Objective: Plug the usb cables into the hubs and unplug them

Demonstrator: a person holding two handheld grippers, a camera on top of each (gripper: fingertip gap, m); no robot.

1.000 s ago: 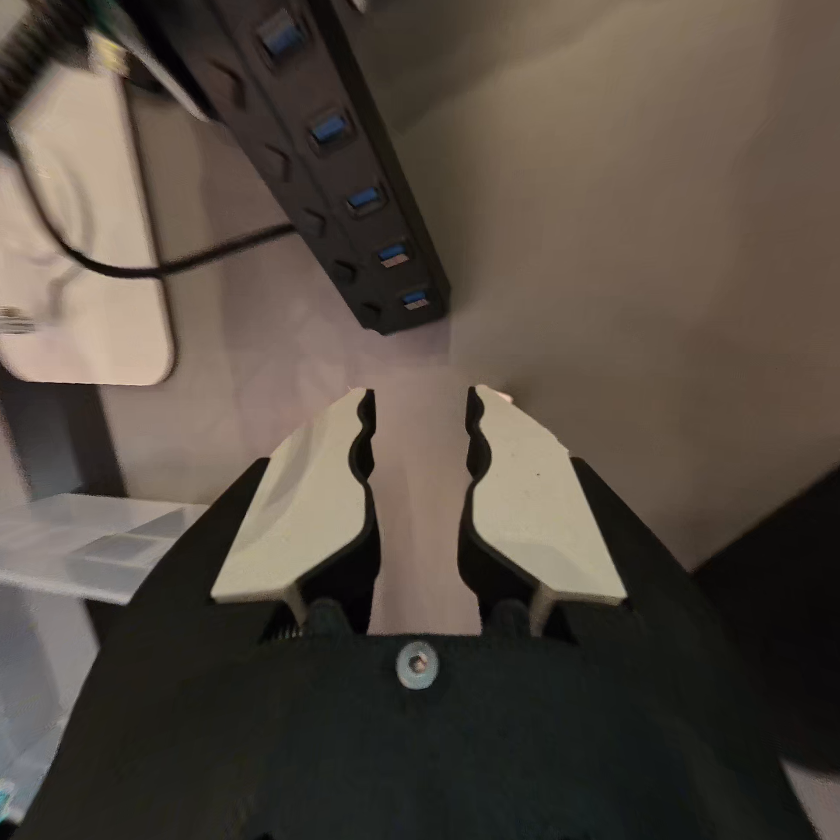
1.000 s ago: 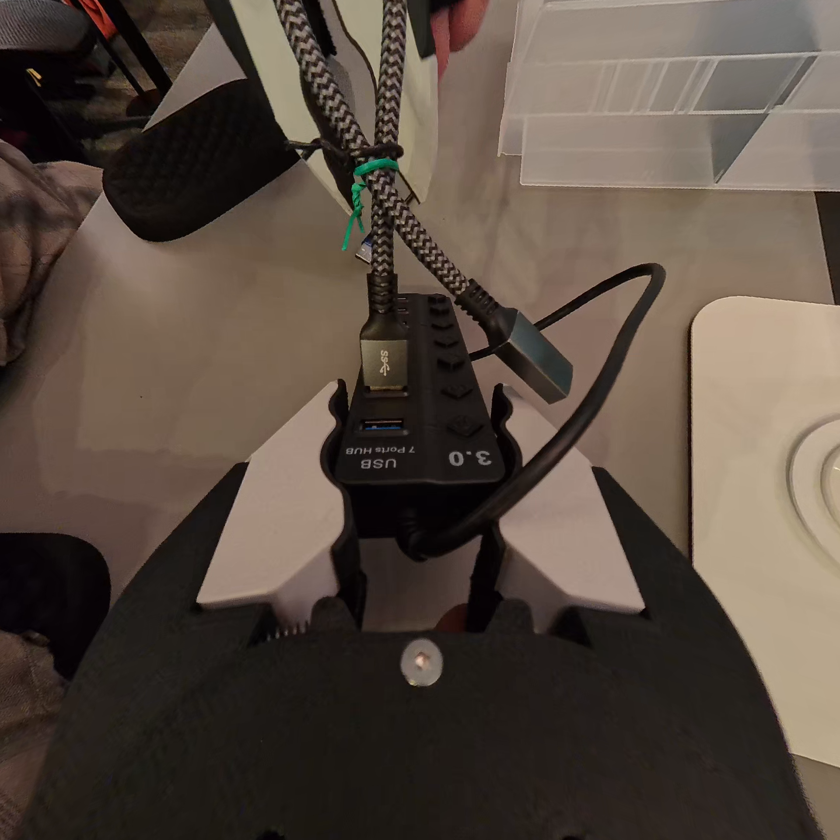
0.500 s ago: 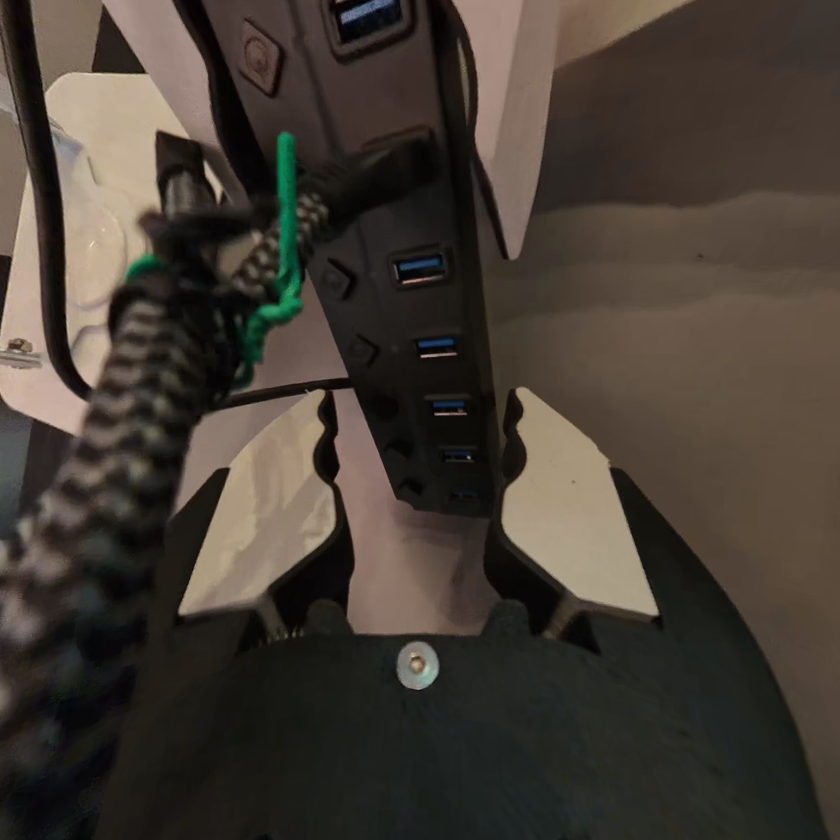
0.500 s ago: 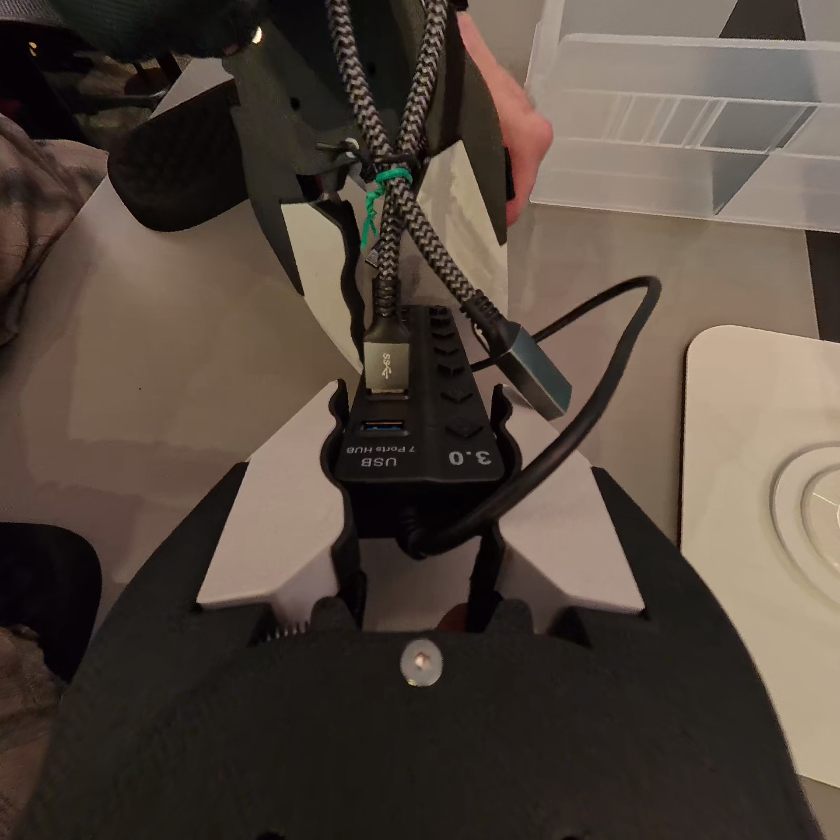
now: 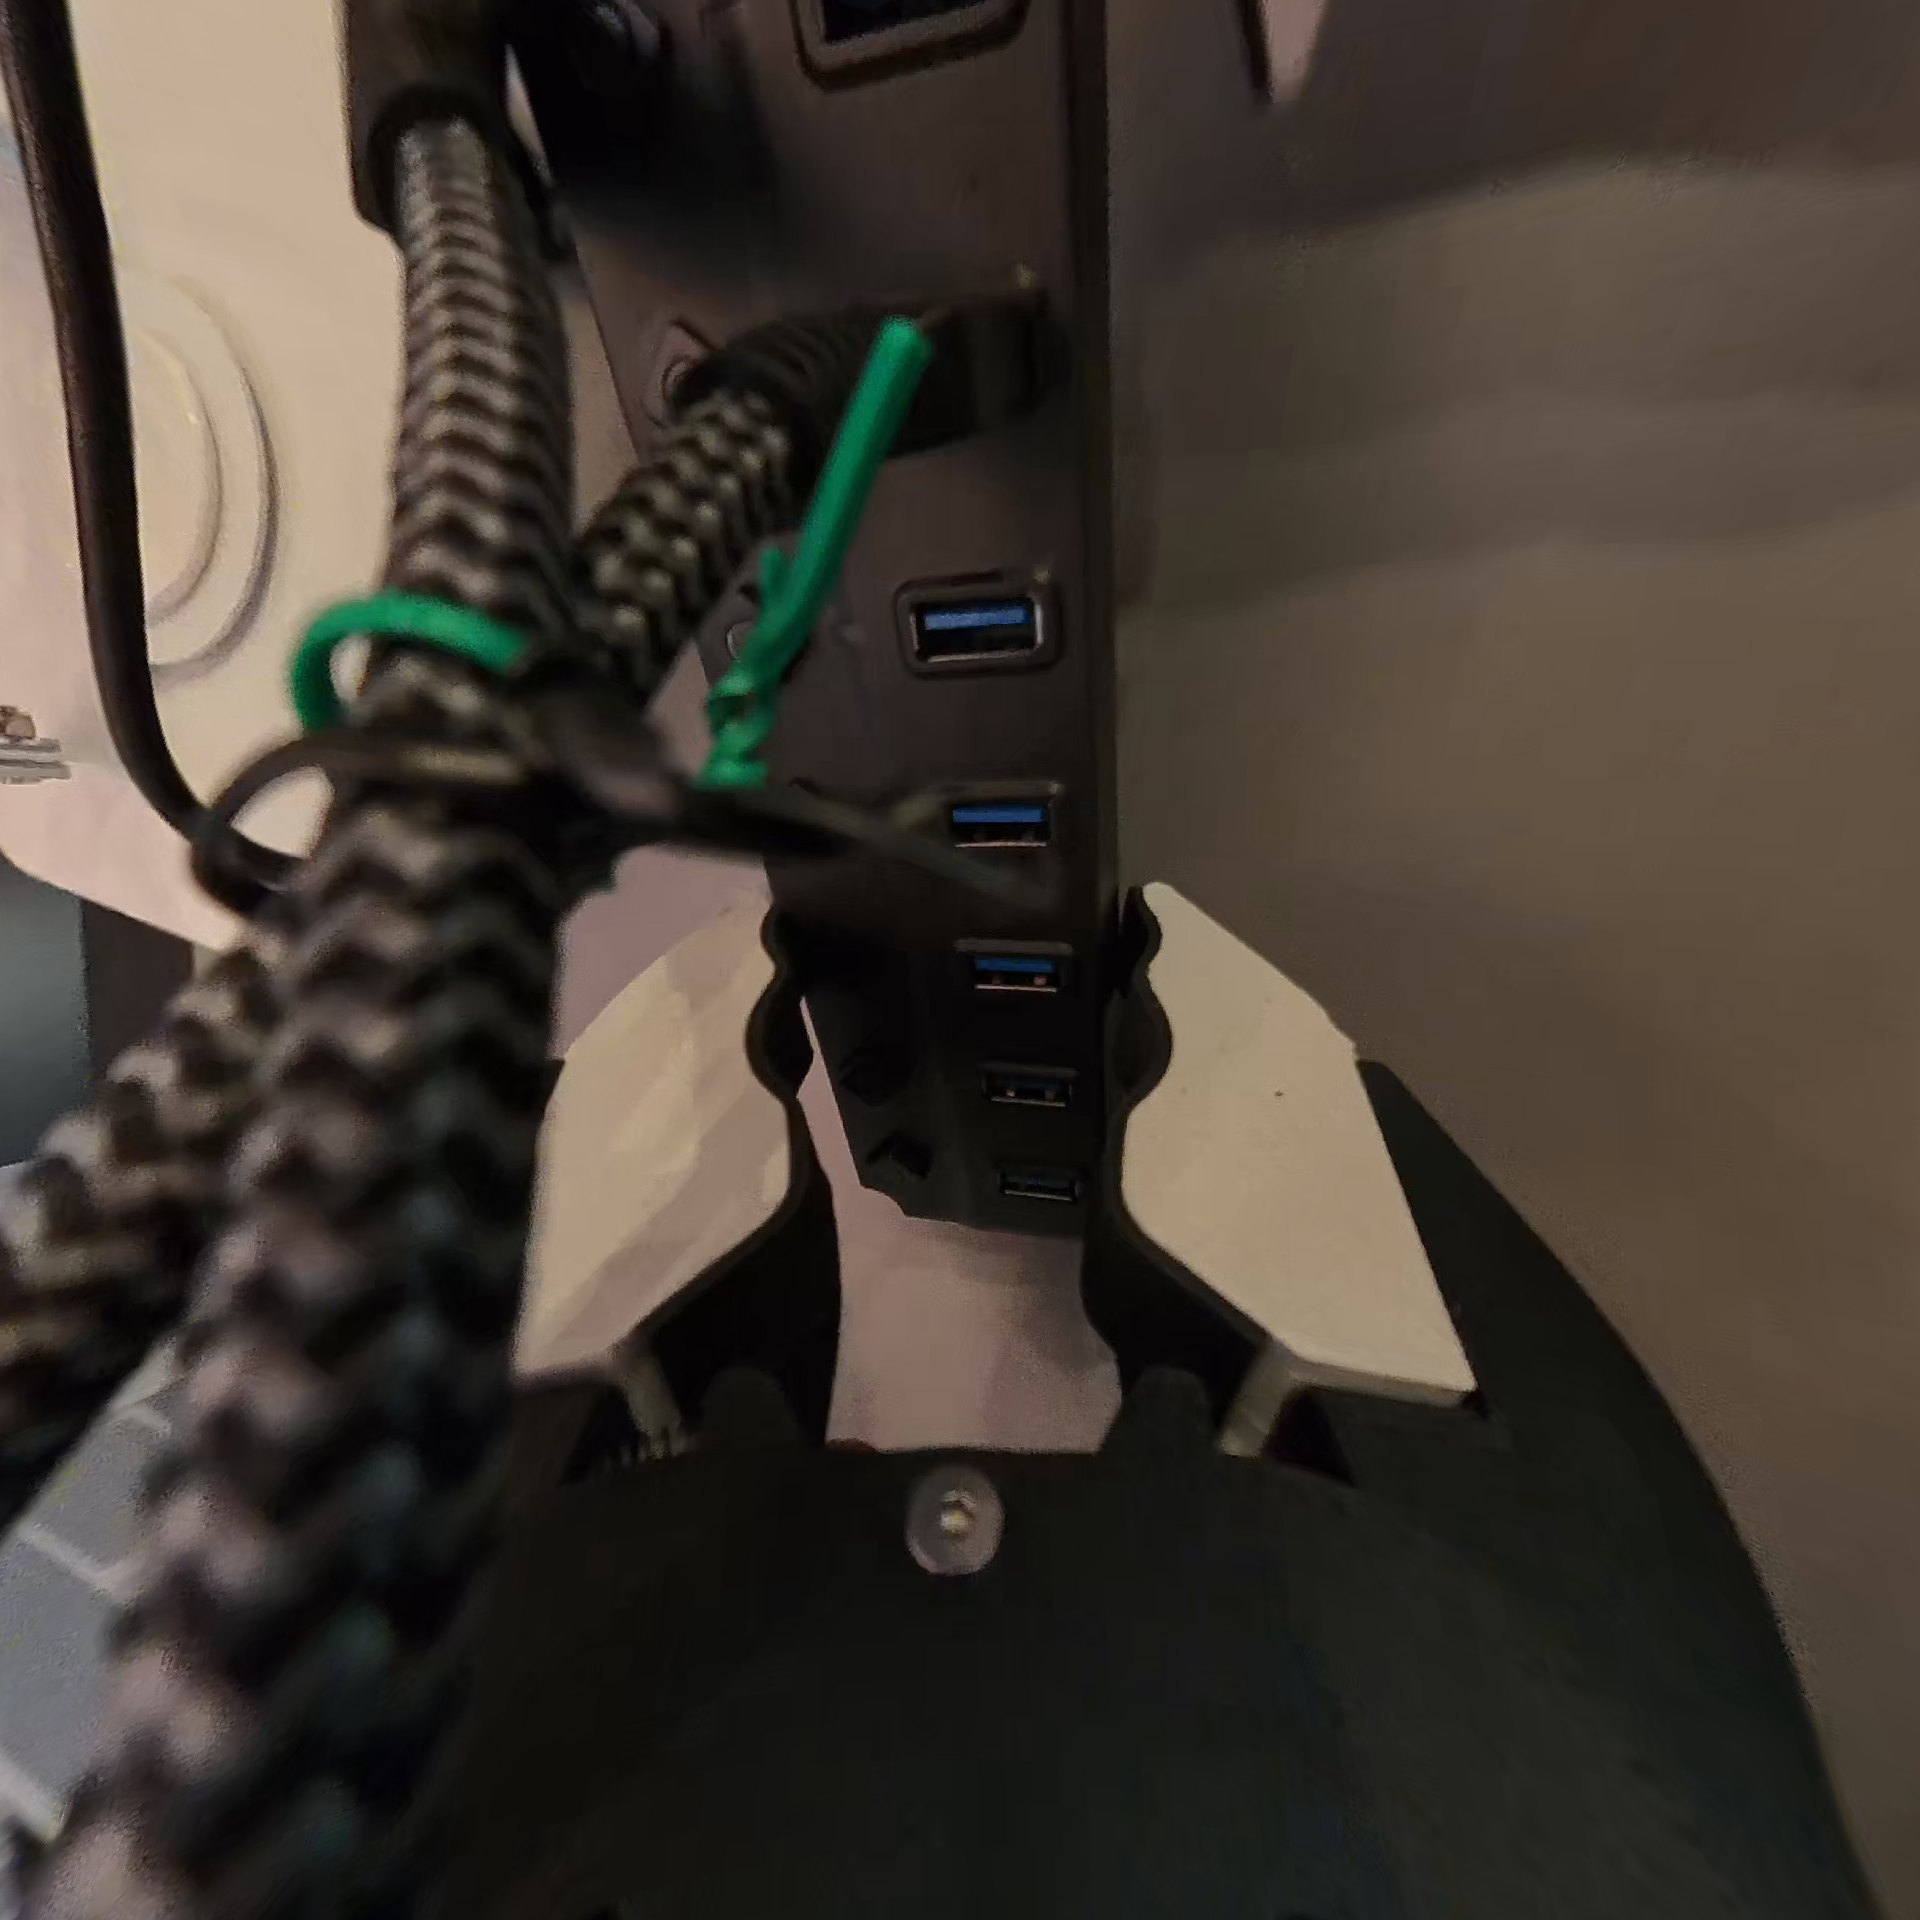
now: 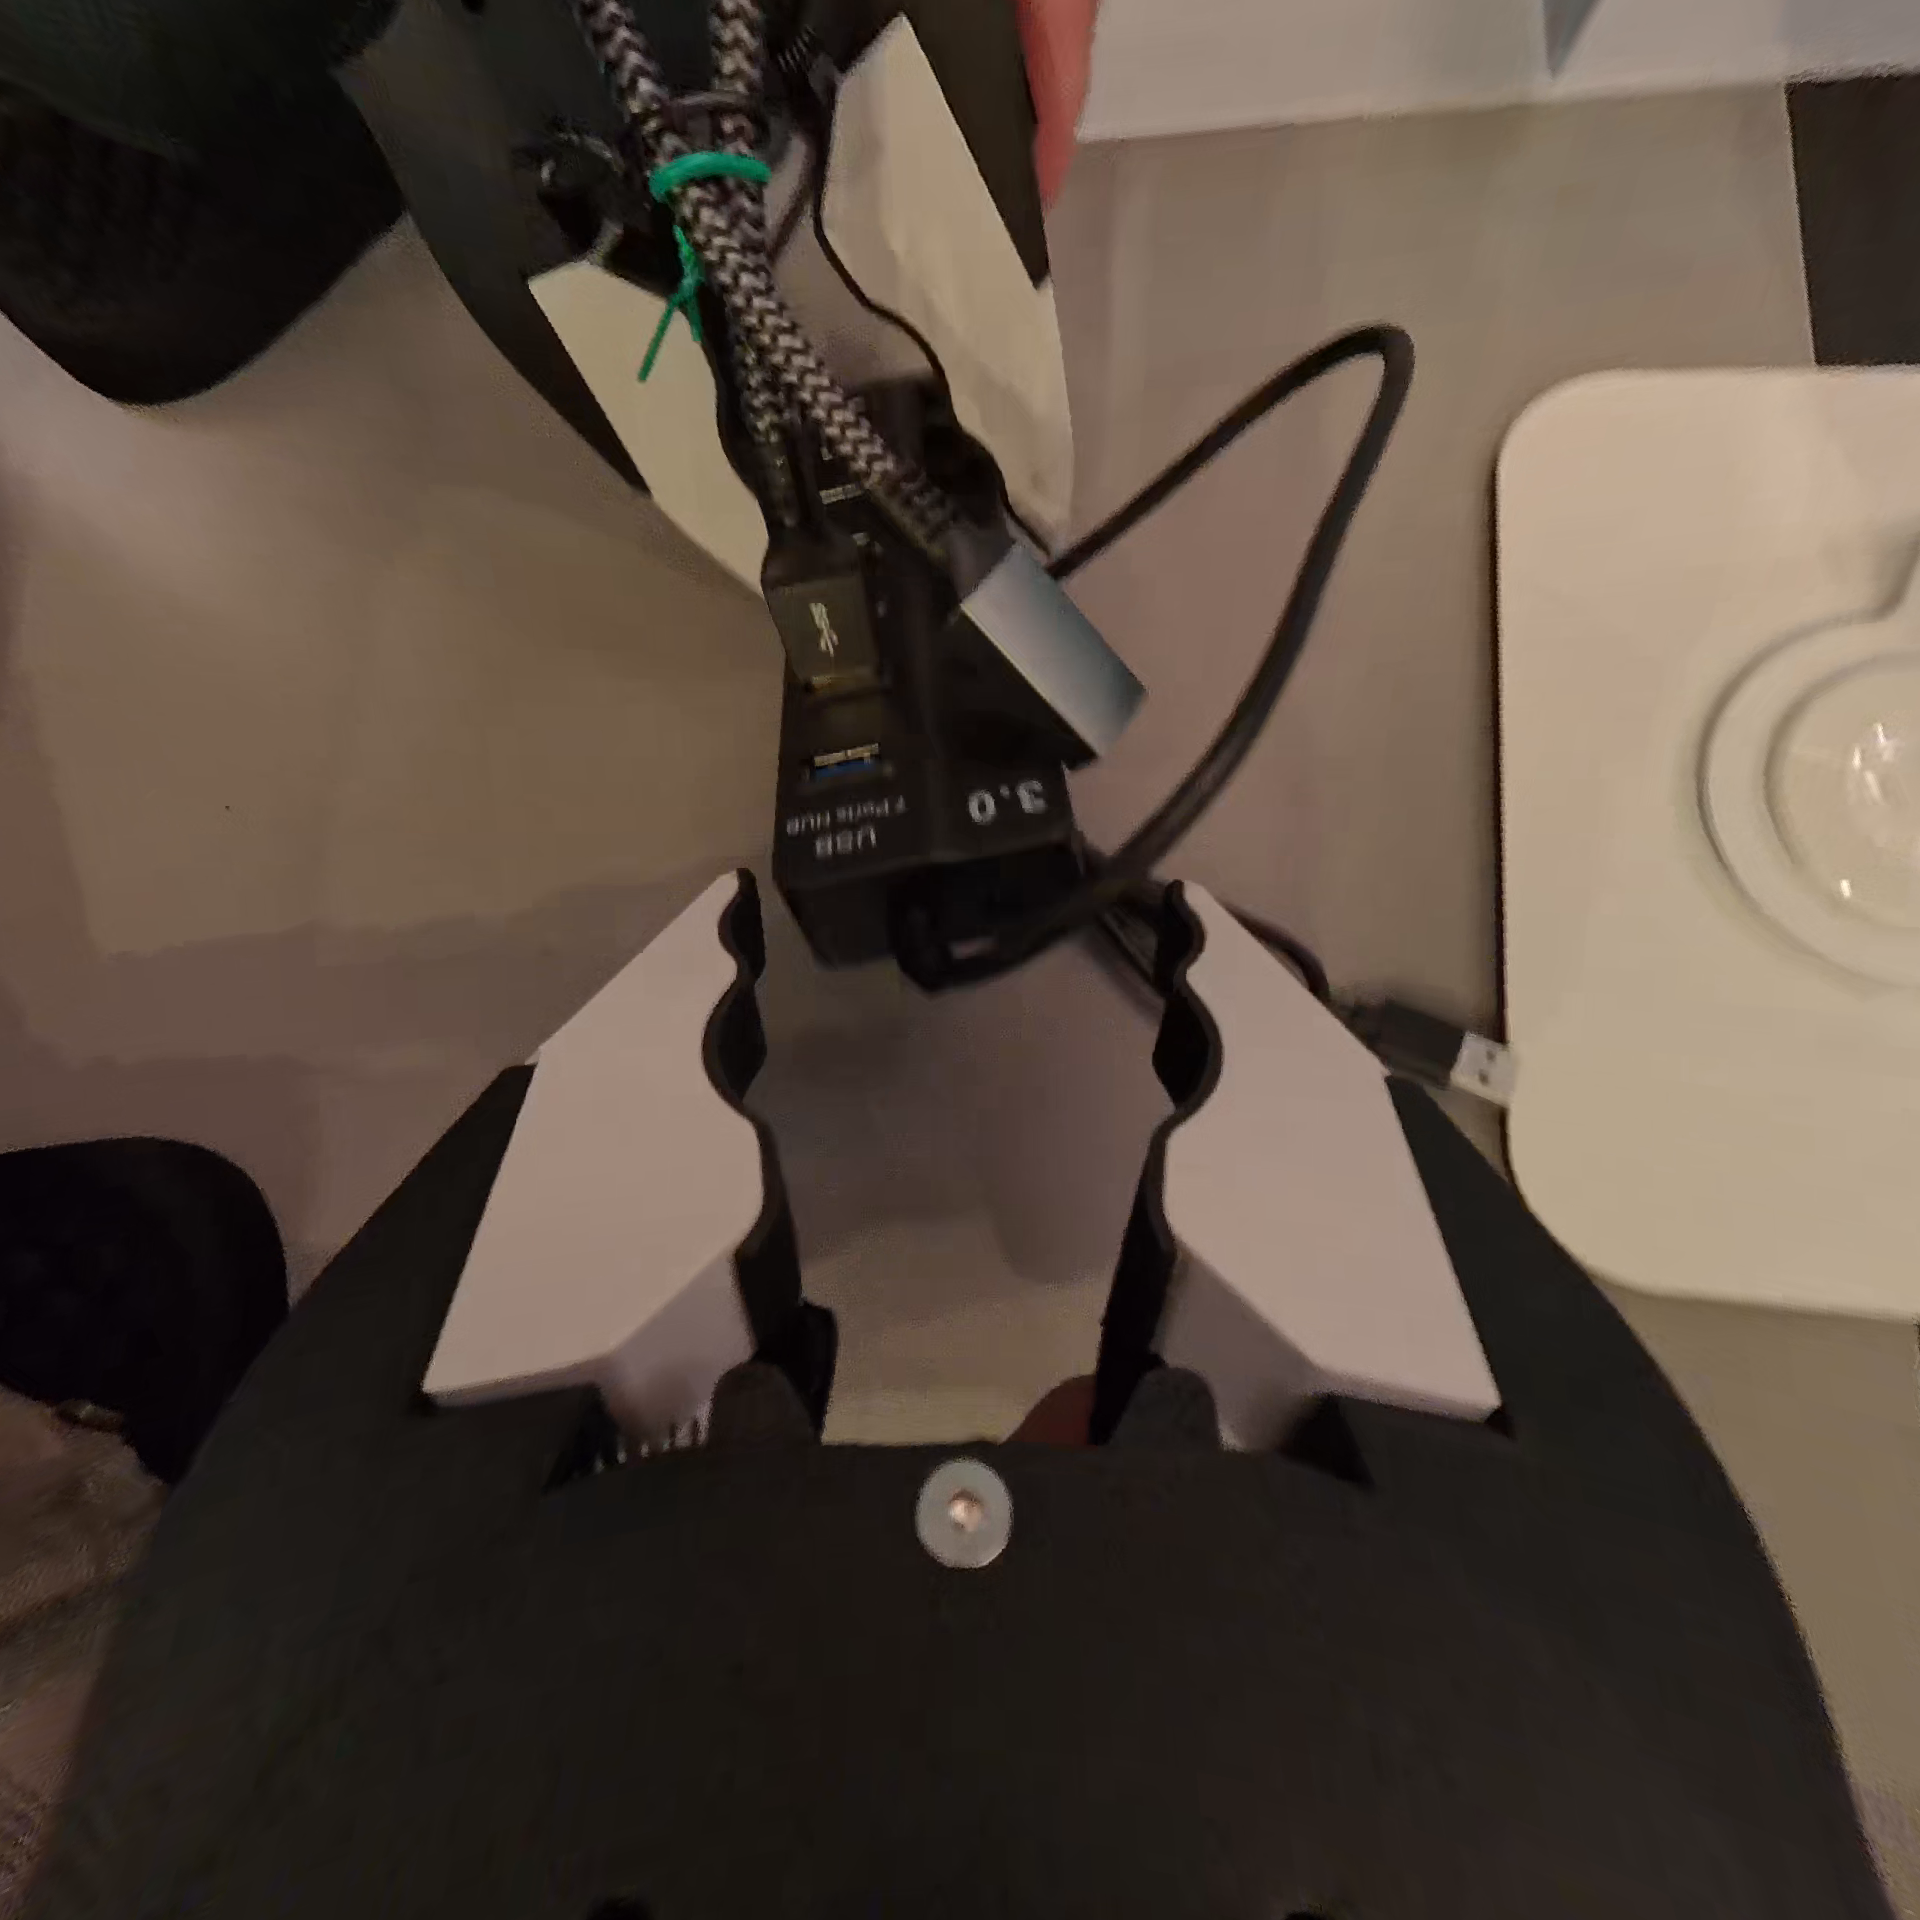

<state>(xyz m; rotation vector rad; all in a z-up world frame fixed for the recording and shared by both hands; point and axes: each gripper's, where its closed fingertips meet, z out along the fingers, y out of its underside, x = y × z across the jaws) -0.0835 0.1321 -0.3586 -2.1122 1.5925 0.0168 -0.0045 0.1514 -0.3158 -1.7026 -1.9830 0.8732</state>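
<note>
The black USB hub (image 5: 935, 727) lies along the left wrist view, and its far end sits between my left gripper's (image 5: 951, 914) pads, which press on its sides. A braided cable (image 5: 343, 987) with a green tie (image 5: 821, 582) has one plug in a hub port (image 5: 966, 374). In the right wrist view the hub (image 6: 914, 810) is tilted, just beyond my open, empty right gripper (image 6: 958, 888). The plugged connector (image 6: 821, 623) and a loose grey plug (image 6: 1049, 644) show above it. The left gripper's white fingers (image 6: 935, 260) flank the hub's far end.
The hub's own thin black cable (image 6: 1299, 582) loops right, and its plug (image 6: 1455, 1060) lies by a white pad (image 6: 1704, 831). A clear plastic organiser (image 6: 1351, 62) stands at the back. A black rounded object (image 6: 156, 260) is at the back left. The table is grey (image 6: 364, 675). Some 10 cm of space lies between my two pairs of fingers.
My right gripper let go of the hub's near end, opened wider and drew back. My left gripper moved over the hub's far end and closed on it. The hub tilted.
</note>
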